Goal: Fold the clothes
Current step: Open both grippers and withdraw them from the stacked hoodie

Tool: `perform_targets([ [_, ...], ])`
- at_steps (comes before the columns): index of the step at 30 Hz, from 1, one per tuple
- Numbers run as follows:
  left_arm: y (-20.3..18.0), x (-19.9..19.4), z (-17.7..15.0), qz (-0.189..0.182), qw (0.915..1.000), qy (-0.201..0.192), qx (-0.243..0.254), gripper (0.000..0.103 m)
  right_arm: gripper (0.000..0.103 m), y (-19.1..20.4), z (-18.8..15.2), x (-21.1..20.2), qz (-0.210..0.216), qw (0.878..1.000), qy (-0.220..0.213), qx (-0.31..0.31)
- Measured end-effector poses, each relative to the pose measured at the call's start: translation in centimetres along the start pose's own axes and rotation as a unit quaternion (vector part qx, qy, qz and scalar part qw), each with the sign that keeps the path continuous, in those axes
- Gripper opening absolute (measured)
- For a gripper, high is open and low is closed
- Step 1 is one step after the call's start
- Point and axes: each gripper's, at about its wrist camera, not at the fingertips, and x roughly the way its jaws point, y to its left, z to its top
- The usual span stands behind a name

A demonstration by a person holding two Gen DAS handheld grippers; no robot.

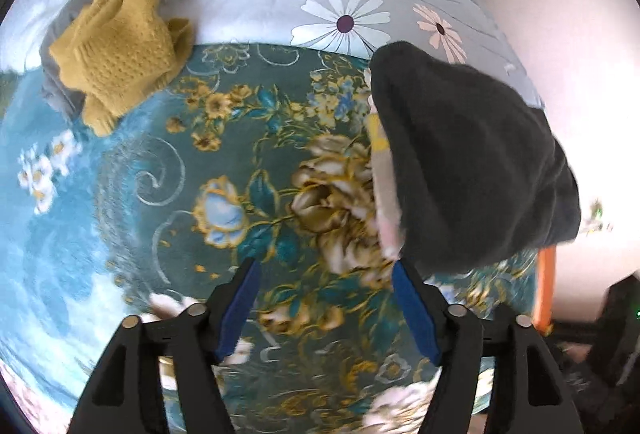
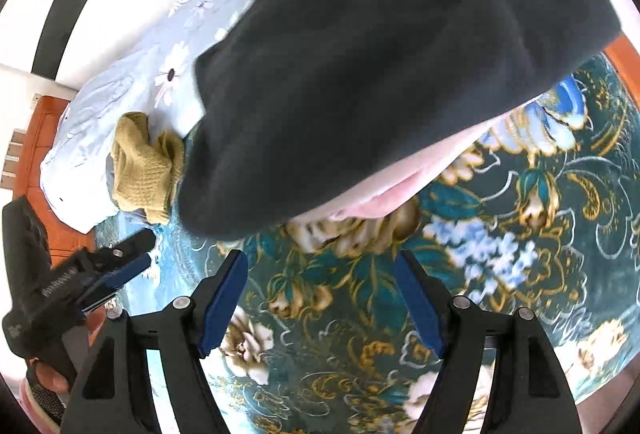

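Steeply downward, left gripper (image 1: 322,268), right gripper (image 2: 322,258), jaws apart

Left gripper (image 1: 322,268) and right gripper (image 2: 322,258): black angular plastic frames, blue finger pads (image 1: 240,310), round silver pivot pins, white lettering on left body.

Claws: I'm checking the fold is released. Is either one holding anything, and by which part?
Nothing is held. The left claw and right claw are both open over the floral bedspread, with no cloth between them.
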Motion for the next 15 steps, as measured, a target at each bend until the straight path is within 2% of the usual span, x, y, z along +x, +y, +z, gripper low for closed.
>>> perform_targets([
  [4, 0.3, -1.7, -1.3, 0.010, 0.9978, -0.040, 0.052, 0.083, 0.084, 2.1, 0.9, -1.2, -0.040, 0.998, -0.027, -0.041],
  [5, 0.4, -2.0, -1.5, 0.011, 0.9970, -0.047, 0.061, 0.088, 0.084, 2.0, 1.3, -0.8, -0.054, 0.997, -0.031, -0.047],
  [6, 0.5, -1.9, -1.7, 0.011, 0.9963, -0.050, 0.068, 0.099, 0.086, 2.1, 1.0, -0.8, -0.069, 0.996, -0.035, -0.049],
  [7, 0.6, -1.9, -1.8, 0.012, 0.9957, -0.053, 0.075, 0.103, 0.088, 2.2, 0.6, -0.7, -0.082, 0.995, -0.039, -0.050],
  [8, 0.7, -1.9, -1.9, 0.010, 0.9951, -0.055, 0.081, 0.103, 0.096, 2.3, 0.3, -0.7, -0.094, 0.994, -0.043, -0.047],
  [9, 0.8, -1.8, -1.9, 0.004, 0.9949, -0.055, 0.085, 0.103, 0.097, 2.4, 0.0, -0.7, -0.105, 0.992, -0.046, -0.044],
  [15, 1.7, -1.7, -1.5, -0.024, 0.9940, -0.059, 0.090, 0.103, 0.098, 4.2, -1.4, -1.1, -0.162, 0.983, -0.059, -0.059],
])
